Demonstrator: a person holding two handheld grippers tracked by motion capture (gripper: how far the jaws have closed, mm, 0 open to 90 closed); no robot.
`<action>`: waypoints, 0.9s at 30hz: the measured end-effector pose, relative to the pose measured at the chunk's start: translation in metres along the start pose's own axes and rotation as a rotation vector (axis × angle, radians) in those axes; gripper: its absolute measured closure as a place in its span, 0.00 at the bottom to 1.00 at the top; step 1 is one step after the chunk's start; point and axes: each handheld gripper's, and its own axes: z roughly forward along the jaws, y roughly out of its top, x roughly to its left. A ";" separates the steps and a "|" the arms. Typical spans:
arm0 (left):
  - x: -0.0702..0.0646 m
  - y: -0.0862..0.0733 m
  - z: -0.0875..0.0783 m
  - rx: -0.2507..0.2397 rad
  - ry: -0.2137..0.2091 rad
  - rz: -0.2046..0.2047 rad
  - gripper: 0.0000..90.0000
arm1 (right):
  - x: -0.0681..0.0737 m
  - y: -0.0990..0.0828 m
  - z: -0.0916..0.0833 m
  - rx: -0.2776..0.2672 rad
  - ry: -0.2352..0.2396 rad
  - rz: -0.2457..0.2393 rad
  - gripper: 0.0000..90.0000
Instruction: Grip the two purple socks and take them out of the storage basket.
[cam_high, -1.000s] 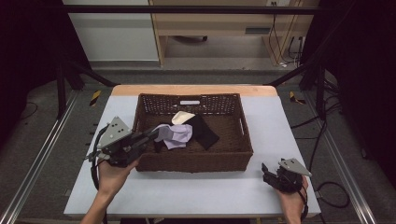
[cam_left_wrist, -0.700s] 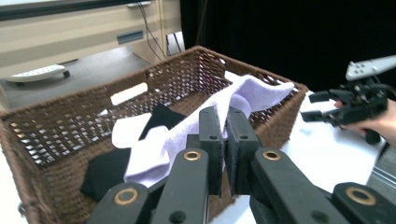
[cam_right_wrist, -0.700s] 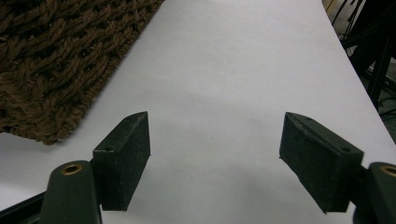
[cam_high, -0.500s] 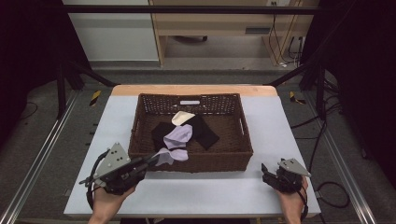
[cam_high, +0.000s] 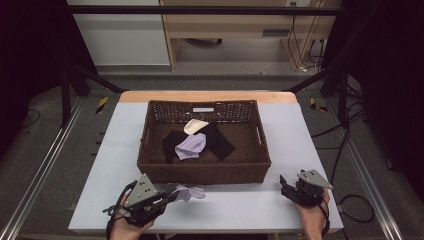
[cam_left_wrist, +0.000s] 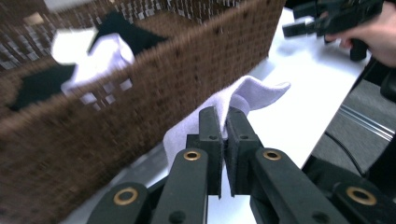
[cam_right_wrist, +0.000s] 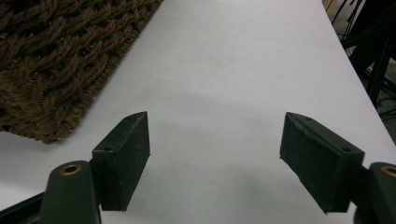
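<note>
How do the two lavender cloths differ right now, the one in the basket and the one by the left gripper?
The lavender cloth in the basket lies loose on black cloths, untouched. The lavender cloth on the table lies outside, before the basket's front wall, pinched in the shut left gripper. The one in the basket shows more spread. Both are the same pale lavender and crumpled.

My left claw (cam_high: 170, 192) sits at seven o'clock on the table (cam_high: 240, 210), cloth (cam_high: 190, 191) just before the basket (cam_high: 205, 172); my right claw (cam_high: 286, 186) lies at five o'clock.
</note>
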 end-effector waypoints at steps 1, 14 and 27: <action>0.000 -0.003 0.004 0.019 -0.002 0.001 0.95 | 0.000 0.000 0.000 0.000 0.000 -0.001 0.27; -0.004 -0.026 0.043 0.145 -0.009 0.003 0.76 | 0.000 0.000 0.001 0.014 0.004 0.004 0.24; -0.002 -0.012 0.025 0.047 -0.007 -0.051 0.52 | 0.000 0.001 0.002 0.021 0.004 0.002 0.24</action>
